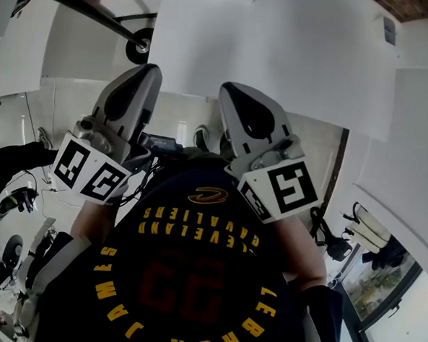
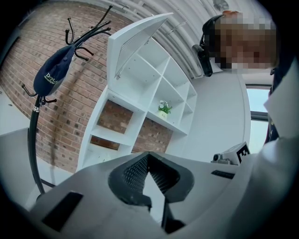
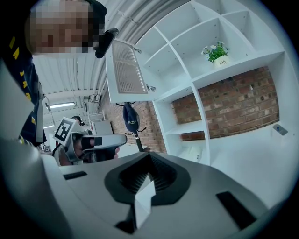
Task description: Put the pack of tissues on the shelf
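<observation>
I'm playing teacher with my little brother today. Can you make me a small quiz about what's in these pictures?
1. True or false: a small green potted plant stands in the white wooden cubby shelf.
2. What hangs on the black metal coat stand?
3. The left gripper's jaws are: A) wide open, B) shut with nothing between them, C) squeezing a ball.

Key: 1 true; 2 a dark blue cap; 3 B.

Navy jersey (image 1: 191,303) with yellow lettering
</observation>
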Demonstrator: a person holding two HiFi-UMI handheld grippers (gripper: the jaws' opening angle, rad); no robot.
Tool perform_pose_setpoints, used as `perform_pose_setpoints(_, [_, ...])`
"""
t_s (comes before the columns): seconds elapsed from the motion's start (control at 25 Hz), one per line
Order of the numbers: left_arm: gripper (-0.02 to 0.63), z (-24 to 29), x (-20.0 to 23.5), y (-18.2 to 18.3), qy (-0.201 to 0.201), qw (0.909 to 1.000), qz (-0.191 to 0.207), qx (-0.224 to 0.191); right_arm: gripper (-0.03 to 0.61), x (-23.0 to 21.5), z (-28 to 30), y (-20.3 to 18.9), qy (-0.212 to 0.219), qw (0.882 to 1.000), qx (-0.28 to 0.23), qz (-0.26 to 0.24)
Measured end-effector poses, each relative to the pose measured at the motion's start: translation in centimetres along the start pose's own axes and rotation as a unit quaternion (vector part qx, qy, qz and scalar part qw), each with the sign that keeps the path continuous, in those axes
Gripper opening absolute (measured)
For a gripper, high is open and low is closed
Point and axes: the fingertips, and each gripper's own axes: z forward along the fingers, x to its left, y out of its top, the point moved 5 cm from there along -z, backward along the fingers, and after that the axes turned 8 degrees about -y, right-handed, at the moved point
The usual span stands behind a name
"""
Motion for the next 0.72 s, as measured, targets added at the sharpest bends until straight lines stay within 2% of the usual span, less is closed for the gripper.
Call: perform_pose_setpoints(0.72, [0.003, 1.9, 0.8, -0.8, 0.001, 0.9999, -0.007, 0.015, -0.003, -1.4, 0.7, -0.4, 0.005, 1.0, 0.011, 0.008])
